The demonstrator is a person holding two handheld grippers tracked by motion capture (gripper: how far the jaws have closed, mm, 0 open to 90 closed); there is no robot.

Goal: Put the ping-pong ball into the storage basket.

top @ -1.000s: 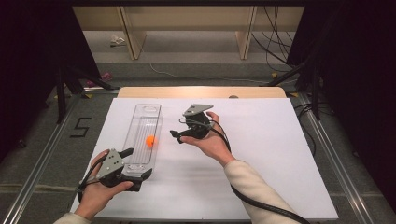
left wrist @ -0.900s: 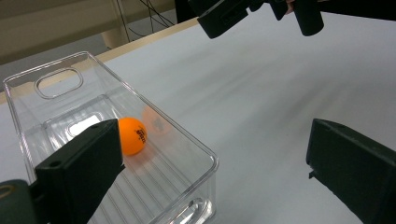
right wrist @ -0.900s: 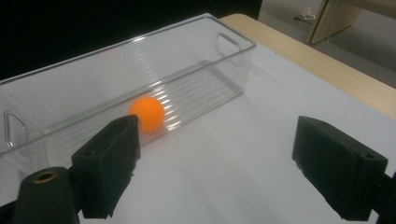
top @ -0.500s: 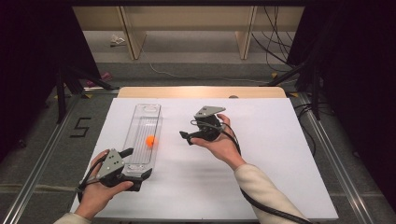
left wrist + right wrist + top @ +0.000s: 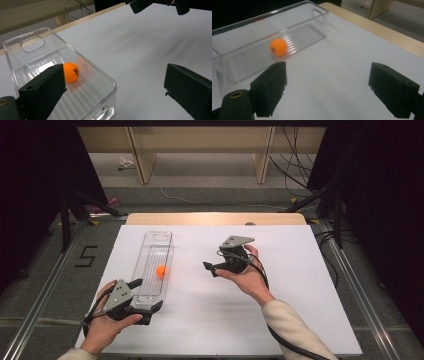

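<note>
While both tongs wide: orange ball [image 5: 161,270] in clear bin [image 5: 159,241], between left tongs [image 5: 145,296] and right tongs [image 5: 211,268].

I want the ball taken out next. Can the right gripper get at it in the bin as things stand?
Probably yes. The ball lies alone in the open-topped bin, and the right gripper hangs beside it with jaws open. The clear wall blocks a sideways approach, so it would have to go in from above.

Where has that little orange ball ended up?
In the high view the orange ball lies inside the clear plastic bin, against its right wall, left of centre on the white table.
</note>
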